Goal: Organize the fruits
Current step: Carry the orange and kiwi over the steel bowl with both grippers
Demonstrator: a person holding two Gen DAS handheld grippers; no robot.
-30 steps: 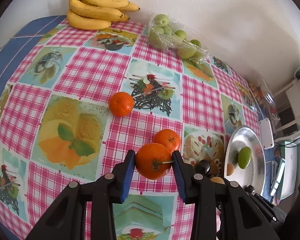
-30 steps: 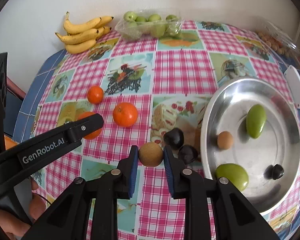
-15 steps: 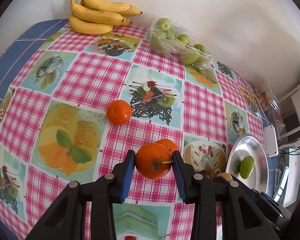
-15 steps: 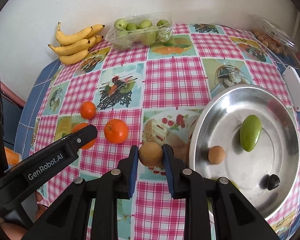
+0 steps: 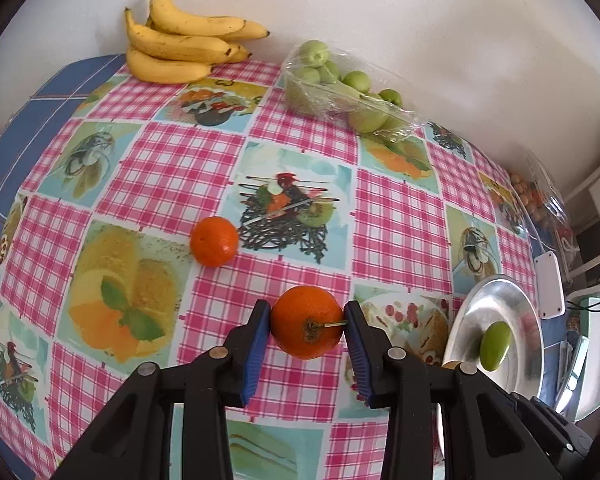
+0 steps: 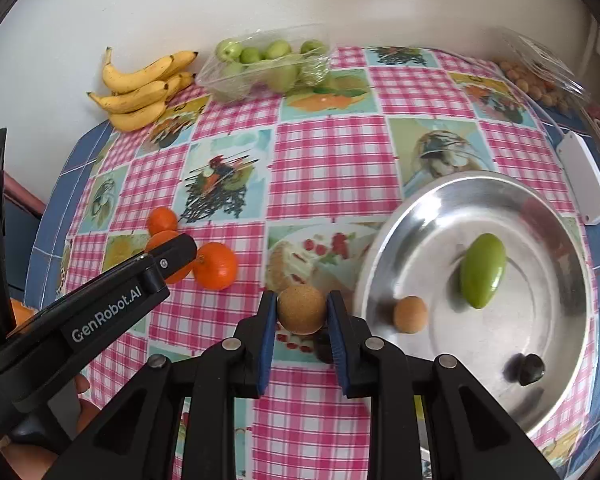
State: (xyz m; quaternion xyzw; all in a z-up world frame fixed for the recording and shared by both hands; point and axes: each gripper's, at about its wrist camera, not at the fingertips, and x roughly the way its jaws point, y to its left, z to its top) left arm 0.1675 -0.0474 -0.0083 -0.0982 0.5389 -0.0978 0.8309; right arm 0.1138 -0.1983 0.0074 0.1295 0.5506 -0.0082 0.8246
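Note:
My left gripper (image 5: 306,326) is shut on an orange (image 5: 306,328) with a stem and holds it above the checked tablecloth. It shows at the left of the right wrist view (image 6: 172,256). My right gripper (image 6: 302,312) is shut on a round brown fruit (image 6: 302,309) and holds it above the table, just left of the steel plate (image 6: 548,392). The plate holds a green mango (image 6: 483,276), a brown fruit (image 6: 410,314) and a dark fruit (image 6: 531,369). Two more oranges lie on the table (image 6: 215,266) (image 6: 162,220).
Bananas (image 5: 180,46) and a clear pack of green fruits (image 5: 340,88) lie by the far wall. A white box (image 6: 586,178) and a clear pack of small brown fruits (image 6: 540,76) are at the right edge. A dark fruit (image 6: 324,348) lies under the right gripper.
Both grippers have risen with their fruit and the table looks farther below. The right gripper has moved closer to the plate's left rim.

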